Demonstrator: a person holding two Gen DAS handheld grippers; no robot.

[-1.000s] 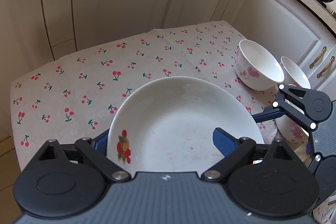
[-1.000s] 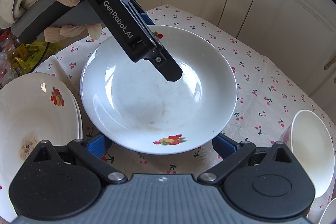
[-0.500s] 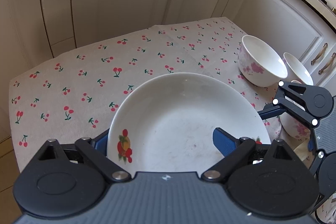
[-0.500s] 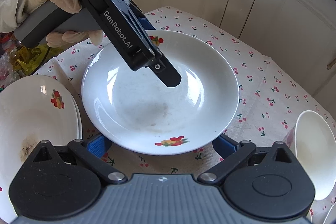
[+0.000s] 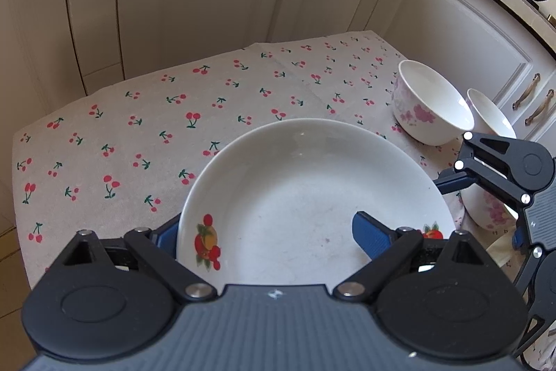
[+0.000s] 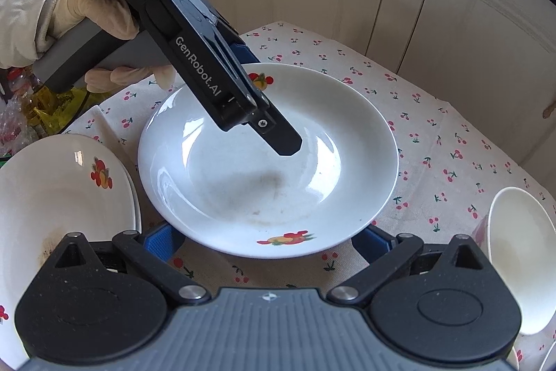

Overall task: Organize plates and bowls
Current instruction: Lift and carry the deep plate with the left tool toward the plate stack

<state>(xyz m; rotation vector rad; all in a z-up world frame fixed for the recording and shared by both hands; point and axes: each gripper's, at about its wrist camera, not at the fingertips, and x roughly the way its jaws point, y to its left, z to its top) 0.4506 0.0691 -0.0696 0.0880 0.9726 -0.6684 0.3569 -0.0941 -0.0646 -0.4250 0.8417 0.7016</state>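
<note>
The step in hand looks like taking up the white deep plate (image 6: 267,162) with fruit motifs on its rim, probably to add it to the stack of plates (image 6: 69,197) just beside it on the left in the right wrist view. The deep plate sits in the middle of the surface, over the cherry-print cloth (image 5: 139,127).

The left tool (image 5: 266,225), carried by a gloved hand (image 6: 97,13), stands wide. One finger reaches over the inside of the deep plate and the other lies outside its rim, so the rim is straddled but not pinched. The right tool (image 6: 264,233) is wide too, and its two blue fingertips vanish under the near rim. (Whether the deep plate rests on those fingers or on the cloth I cannot tell.)

Flowered bowls (image 5: 427,106) wait at the far right edge of the surface, apart from the plates, so they seem a later job.

The next move calls for a real hold before any carrying, either by narrowing the left tool on the rim or by scooping from below with the right tool. The deep plate is smooth and glossy and would slide off a loose hold, so it should stay level on its way to the stack.
</note>
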